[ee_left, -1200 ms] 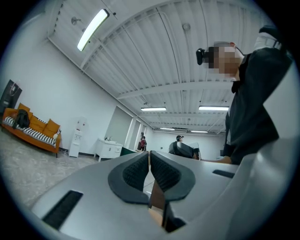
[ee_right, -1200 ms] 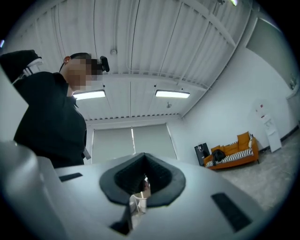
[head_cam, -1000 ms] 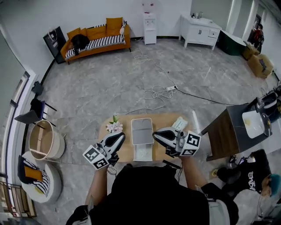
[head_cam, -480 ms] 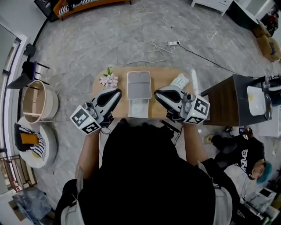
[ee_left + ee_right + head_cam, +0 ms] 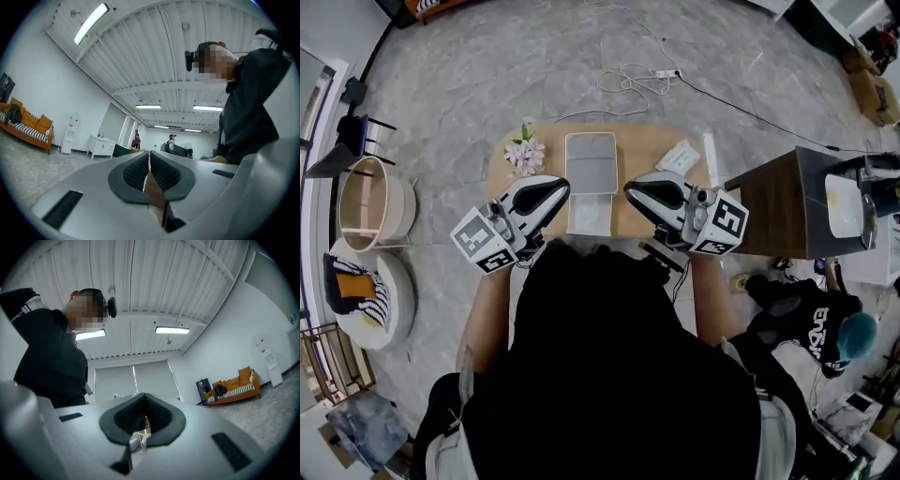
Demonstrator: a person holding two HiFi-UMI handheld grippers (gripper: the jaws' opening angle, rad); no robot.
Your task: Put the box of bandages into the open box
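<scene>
The open box (image 5: 590, 161) is white and lies on the small wooden table (image 5: 642, 217), its lid folded back towards the far side. To its right, near the far right corner, the pale box of bandages (image 5: 678, 157) lies flat. In the head view my left gripper (image 5: 562, 188) hovers at the near left of the open box. My right gripper (image 5: 631, 190) hovers at its near right. Both are shut and hold nothing. The left gripper view (image 5: 149, 161) and right gripper view (image 5: 144, 420) point slightly upward at the ceiling, pads together.
A small bunch of flowers (image 5: 524, 156) stands at the table's far left and a white stick (image 5: 709, 150) at its right edge. A dark side table (image 5: 778, 202) is close on the right, a round wooden tub (image 5: 364, 202) on the left. Cables (image 5: 637, 75) cross the floor.
The head view has tipped further down, so the table sits higher in the picture. The left gripper has edged a little towards the open box. Both grippers stay shut.
</scene>
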